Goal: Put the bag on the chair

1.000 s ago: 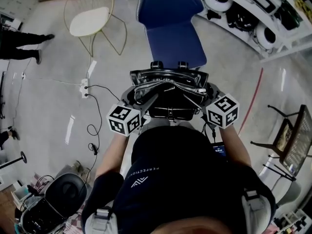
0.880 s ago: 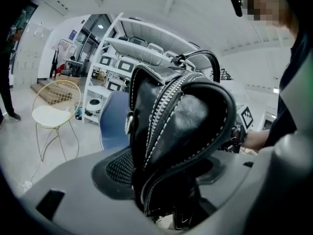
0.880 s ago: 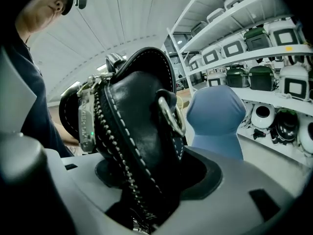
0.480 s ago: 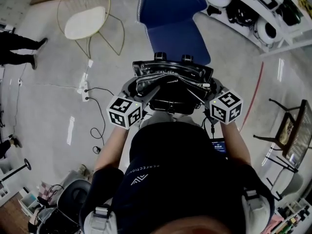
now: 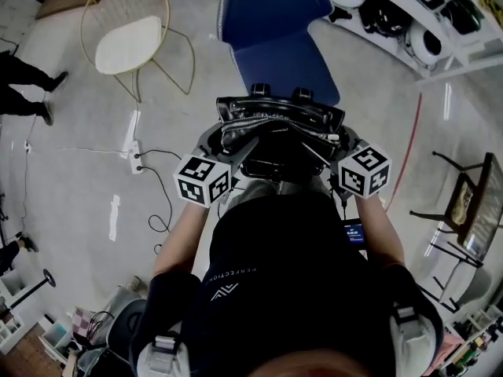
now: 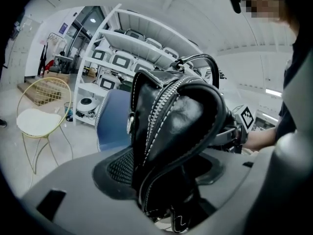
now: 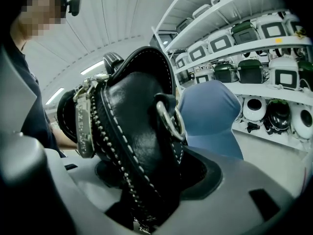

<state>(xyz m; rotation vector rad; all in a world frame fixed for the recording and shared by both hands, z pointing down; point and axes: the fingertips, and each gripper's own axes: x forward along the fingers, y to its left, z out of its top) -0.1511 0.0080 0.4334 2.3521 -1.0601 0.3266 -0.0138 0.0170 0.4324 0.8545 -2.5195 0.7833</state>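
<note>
Left gripper (image 5: 217, 152) and right gripper (image 5: 339, 154), each clamped on one end of the black bag (image 5: 279, 130) (carrying step), should next lower it onto the blue chair (image 5: 284, 57).

black bag (image 6: 171, 126) clamped in tongs (image 6: 168, 176), blue chair (image 6: 110, 121) behind

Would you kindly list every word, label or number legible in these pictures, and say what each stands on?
"PERFECTION": printed on the person's dark shirt, above a small logo.
Metal plate on the black bag: engraved lettering, too blurred to read.
Marker cubes: black-and-white square patterns only, no letters.
Small screen beside the person: too small to read.
</note>
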